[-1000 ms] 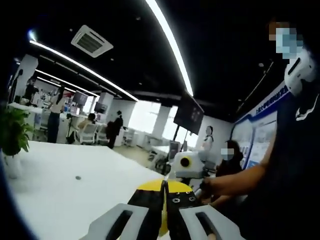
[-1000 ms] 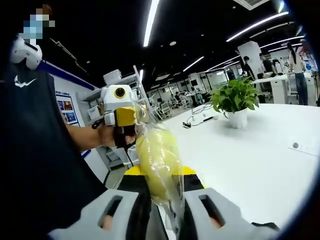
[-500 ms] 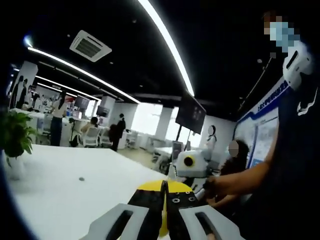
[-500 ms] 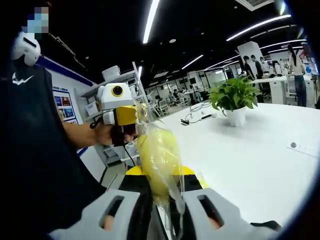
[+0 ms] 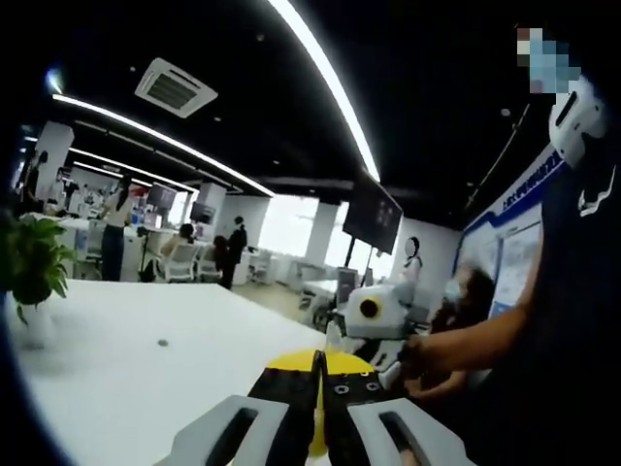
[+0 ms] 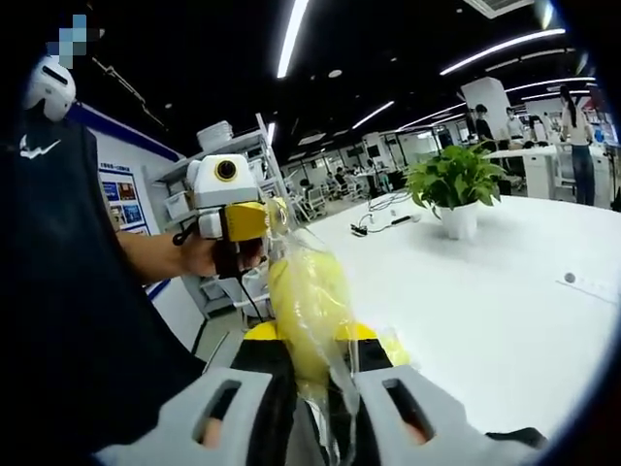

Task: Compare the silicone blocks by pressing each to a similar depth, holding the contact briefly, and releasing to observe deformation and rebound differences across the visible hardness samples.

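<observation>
Protruding upward, bagged yellow block (image 6: 309, 311) sits clamped in right gripper (image 6: 310, 393); left gripper (image 5: 317, 403) closed

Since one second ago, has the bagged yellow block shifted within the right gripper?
No. The yellow block sits between the right gripper jaws as before, against its fixed grey mounts.

A pale yellow silicone block (image 6: 307, 316), wrapped in clear, crinkled plastic film, is seen upright in the right gripper view, clamped between the jaws of the right gripper (image 6: 309, 388); it is held in the air beside the white table's edge, its rounded top pointing up
</observation>
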{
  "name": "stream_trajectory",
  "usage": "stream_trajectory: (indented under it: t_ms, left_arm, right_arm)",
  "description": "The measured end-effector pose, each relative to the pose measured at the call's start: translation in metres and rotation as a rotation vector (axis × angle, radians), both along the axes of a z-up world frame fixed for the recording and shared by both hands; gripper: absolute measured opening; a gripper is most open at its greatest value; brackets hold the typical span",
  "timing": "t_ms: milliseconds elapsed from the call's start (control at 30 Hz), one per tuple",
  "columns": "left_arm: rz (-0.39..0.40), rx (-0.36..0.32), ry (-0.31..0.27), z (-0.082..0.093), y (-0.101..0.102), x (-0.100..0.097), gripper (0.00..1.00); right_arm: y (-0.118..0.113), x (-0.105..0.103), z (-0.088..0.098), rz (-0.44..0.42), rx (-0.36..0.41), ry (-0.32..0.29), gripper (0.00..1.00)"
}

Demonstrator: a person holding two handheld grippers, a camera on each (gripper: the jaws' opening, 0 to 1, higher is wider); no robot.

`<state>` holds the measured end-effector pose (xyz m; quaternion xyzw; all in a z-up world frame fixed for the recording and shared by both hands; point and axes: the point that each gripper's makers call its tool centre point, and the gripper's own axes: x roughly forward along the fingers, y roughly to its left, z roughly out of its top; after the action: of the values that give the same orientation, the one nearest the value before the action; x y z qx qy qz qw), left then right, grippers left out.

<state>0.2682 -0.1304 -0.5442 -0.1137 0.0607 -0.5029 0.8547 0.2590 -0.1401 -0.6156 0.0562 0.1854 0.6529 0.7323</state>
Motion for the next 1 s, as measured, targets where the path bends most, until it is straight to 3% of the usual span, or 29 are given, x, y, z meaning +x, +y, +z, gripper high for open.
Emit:
stream_trajectory:
  t_ms: [367,467,633,700,833,1000]
  left_arm:
    - [-0.013,0.021,0.033,-0.008,-0.002,0.006,0.00]
    - [-0.019,0.021,0.005,-0.009,-0.001,0.006,0.00]
    - [-0.020,0.022,0.050,-0.015,0.002,0.007,0.00]
    - [-0.014,0.004,0.104,-0.017,0.003,0.007,0.00]
    - [-0.024,0.014,0.116,-0.020,-0.001,0.006,0.00]
    - [-0.045,0.051,0.060,-0.020,-0.008,0.004,0.00]
  right_arm:
    - [-0.002,0.003,-0.007,-0.009,-0.017,0.013,0.05]
    - [-0.001,0.003,-0.009,-0.010,-0.013,0.022,0.04]
    - [0.003,0.002,-0.015,-0.009,-0.016,0.036,0.04]
    - [0.003,0.001,-0.016,-0.016,-0.012,0.043,0.04]
    - [-0.001,-0.001,-0.019,-0.022,-0.012,0.079,0.04]
    - [-0.008,-0.001,-0.019,-0.023,-0.029,0.071,0.04]
